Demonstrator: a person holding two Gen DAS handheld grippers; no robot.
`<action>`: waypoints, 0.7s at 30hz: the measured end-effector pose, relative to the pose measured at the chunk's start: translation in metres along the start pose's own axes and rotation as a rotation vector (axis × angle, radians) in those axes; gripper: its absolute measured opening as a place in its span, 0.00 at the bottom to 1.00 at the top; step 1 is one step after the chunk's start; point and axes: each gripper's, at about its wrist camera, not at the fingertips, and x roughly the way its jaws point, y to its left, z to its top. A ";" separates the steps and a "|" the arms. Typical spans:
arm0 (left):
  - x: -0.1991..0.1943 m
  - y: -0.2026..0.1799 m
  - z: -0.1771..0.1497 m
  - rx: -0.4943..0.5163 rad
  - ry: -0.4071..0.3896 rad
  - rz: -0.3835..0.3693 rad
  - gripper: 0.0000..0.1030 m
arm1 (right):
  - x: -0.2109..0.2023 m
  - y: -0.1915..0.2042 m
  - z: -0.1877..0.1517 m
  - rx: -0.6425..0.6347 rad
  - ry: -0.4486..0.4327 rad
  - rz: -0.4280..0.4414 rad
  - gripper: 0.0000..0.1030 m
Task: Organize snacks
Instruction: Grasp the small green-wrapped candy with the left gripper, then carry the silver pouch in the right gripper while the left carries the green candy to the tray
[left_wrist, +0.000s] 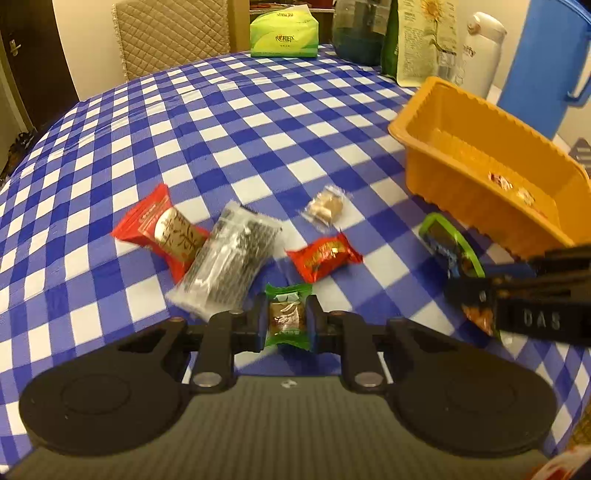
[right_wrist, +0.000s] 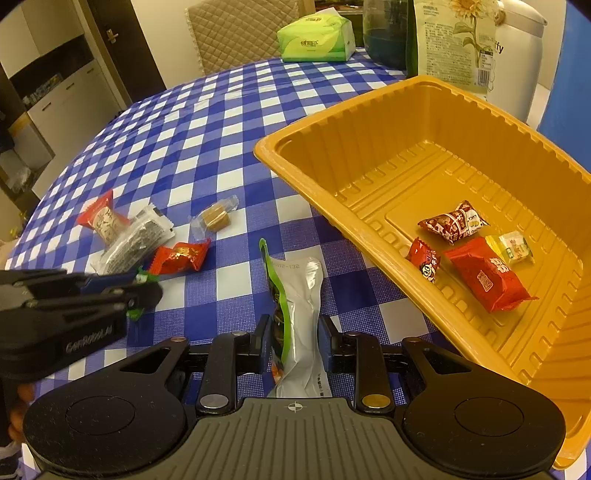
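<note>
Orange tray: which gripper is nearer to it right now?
Right. The right gripper, shut on the green-edged pouch, sits just beside the orange tray; the left gripper, holding a small green candy, is farther left.

Your left gripper (left_wrist: 287, 320) is held low over the table, pointing forward, its jaws closed on a small green-wrapped snack (left_wrist: 287, 318) pinched across the middle between the two pads. Your right gripper (right_wrist: 295, 341) sits to its right and slightly ahead, also low and level, its jaws clamped on a green-edged silver pouch (right_wrist: 301, 295) that stands on edge between the fingers. In the right wrist view your left gripper enters from the left edge, fingertips near the right one, and your bare fingers (right_wrist: 20, 406) show behind its body.
</note>
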 end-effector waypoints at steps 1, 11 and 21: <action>-0.002 -0.001 -0.002 0.001 0.003 -0.001 0.18 | 0.000 0.000 0.000 -0.003 0.000 0.000 0.26; -0.009 -0.004 -0.010 0.005 0.013 0.010 0.18 | 0.003 0.008 -0.007 -0.094 -0.021 -0.008 0.26; -0.043 -0.011 -0.015 0.014 -0.021 0.010 0.18 | -0.018 0.003 -0.018 -0.057 -0.033 0.080 0.26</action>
